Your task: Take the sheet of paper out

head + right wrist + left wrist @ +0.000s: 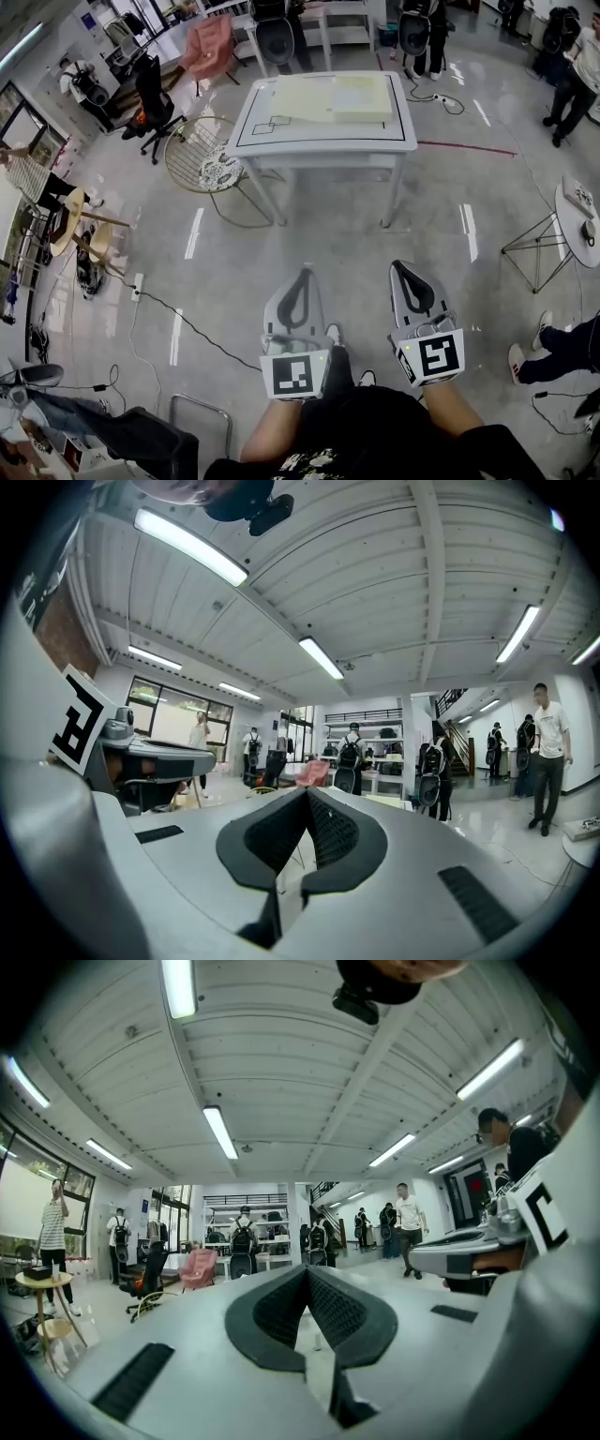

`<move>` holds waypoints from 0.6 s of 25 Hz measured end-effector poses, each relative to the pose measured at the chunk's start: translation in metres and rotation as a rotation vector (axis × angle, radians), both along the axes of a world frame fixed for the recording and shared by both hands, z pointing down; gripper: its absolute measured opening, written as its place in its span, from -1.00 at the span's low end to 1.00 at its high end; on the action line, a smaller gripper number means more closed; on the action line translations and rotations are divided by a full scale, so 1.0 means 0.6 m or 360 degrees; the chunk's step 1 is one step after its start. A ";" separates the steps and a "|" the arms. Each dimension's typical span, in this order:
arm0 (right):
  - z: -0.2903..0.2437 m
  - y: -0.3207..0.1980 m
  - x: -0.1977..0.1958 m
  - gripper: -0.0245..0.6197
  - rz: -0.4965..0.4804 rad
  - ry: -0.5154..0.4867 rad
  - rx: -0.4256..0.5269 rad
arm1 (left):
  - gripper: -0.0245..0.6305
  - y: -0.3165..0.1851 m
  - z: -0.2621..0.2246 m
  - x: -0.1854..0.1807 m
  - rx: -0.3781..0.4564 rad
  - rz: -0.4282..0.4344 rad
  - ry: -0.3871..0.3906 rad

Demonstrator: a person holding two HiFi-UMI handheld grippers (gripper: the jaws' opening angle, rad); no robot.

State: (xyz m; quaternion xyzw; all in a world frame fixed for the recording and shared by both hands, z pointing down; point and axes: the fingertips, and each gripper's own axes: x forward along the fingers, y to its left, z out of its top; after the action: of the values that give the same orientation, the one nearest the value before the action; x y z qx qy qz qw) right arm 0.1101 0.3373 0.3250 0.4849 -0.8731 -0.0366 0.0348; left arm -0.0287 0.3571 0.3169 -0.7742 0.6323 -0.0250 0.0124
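Observation:
A white table (319, 146) stands ahead across the grey floor. On its top lies a flat pale yellow-green stack (333, 98); I cannot tell a single sheet of paper apart in it. Both grippers are held low near my body, well short of the table and pointing level toward it. My left gripper (302, 274) is shut with nothing between its pads, its tips meeting in the left gripper view (307, 1269). My right gripper (401, 267) is likewise shut and empty, with its jaws together in the right gripper view (307, 791).
A wire chair with a patterned cushion (212, 161) stands at the table's left corner. A pink chair (211, 47) and black office chairs are behind. A wire-legged side table (572, 214) is at the right. A cable and power strip (138, 286) lie on the floor at left. People stand around the room's edges.

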 end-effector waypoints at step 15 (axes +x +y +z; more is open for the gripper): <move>-0.009 -0.165 -0.094 -0.94 0.0081 0.0037 -0.0006 | -0.93 -0.172 -0.008 -0.093 0.0013 0.0080 0.0017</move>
State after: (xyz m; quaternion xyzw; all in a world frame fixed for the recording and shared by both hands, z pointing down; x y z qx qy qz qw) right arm 0.0540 0.2383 0.3196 0.5064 -0.8601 -0.0396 0.0467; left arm -0.0843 0.2541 0.3123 -0.7899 0.6128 -0.0179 0.0129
